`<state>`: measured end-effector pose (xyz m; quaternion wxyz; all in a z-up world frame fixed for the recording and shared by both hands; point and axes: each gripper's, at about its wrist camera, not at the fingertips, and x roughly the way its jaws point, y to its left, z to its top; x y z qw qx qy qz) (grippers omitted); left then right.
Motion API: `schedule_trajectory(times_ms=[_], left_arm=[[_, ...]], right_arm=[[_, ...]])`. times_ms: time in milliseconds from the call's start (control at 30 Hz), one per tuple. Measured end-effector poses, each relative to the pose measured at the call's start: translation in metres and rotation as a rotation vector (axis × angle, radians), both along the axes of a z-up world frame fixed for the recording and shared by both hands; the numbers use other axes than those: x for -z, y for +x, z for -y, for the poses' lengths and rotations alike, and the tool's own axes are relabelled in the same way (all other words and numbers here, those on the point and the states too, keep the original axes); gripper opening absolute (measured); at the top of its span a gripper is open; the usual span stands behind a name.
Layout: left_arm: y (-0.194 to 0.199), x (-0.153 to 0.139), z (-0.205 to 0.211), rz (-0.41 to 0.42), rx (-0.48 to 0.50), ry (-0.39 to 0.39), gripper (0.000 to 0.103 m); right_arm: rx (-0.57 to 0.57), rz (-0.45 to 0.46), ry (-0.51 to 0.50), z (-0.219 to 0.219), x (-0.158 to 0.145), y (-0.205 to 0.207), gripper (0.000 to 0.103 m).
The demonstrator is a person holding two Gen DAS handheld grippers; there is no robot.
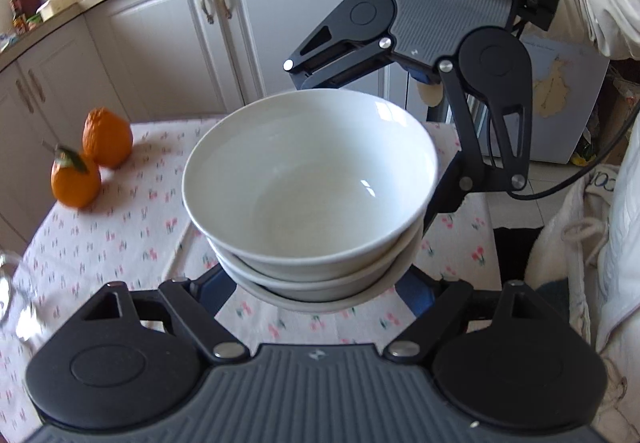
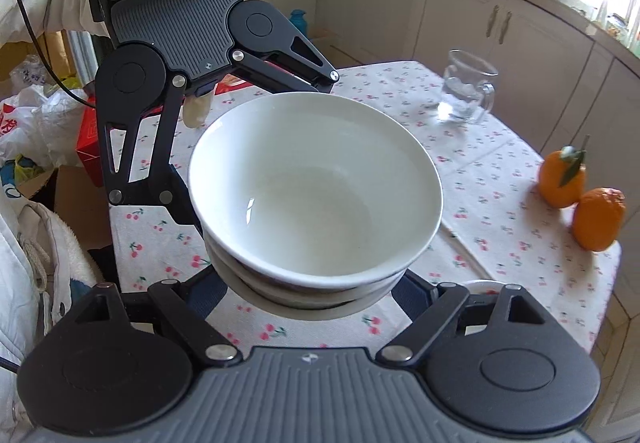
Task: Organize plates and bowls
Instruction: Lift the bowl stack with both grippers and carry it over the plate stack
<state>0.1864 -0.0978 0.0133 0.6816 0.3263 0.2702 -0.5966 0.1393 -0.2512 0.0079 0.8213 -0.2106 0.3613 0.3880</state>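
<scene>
Stack of white bowls [image 1: 310, 195] dead centre between both sets of jaws, raised a little above the cherry-print table [image 1: 120, 243], or so the blurred cloth beneath suggests. Left gripper [image 1: 310, 283] spread wide around the lower bowls, blue pads at either side of the stack's base; contact itself hidden under the rims, so grip not certain. Right gripper [image 2: 316, 285] likewise opened wide and cradling the opposite side, reaching in from across the stack. Neither side nearer: stack symmetric, round, no long axis, mouth upward and level. Both grippers angled downward and inward, facing each other. Two oranges [image 1: 92, 163] and a glass mug [image 2: 468, 87] well apart from the stack.
</scene>
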Motion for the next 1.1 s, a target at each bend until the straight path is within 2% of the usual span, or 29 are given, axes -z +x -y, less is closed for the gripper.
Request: schedule_trajectory(times_ms=[233,500,700,1100], left_arm=[[0.023,-0.003,0.054,0.027,0.073,-0.036,0.085],[0.043,0.018,0.097,-0.017,0.135,-0.042,0.085],[0.049,0.032,0.111,-0.047,0.145,-0.030,0.085],[0.053,0.036,0.118,-0.067,0.146,-0.030,0.085]], right_arm=[[0.079,0.041,-0.036,0.052,-0.011,0.009,0.091],[0.164,0.000,-0.061,0.097,0.002,0.022,0.091],[0.192,-0.047,-0.054,0.113,0.017,0.027,0.091],[0.202,-0.077,-0.039,0.122,0.022,0.032,0.091]])
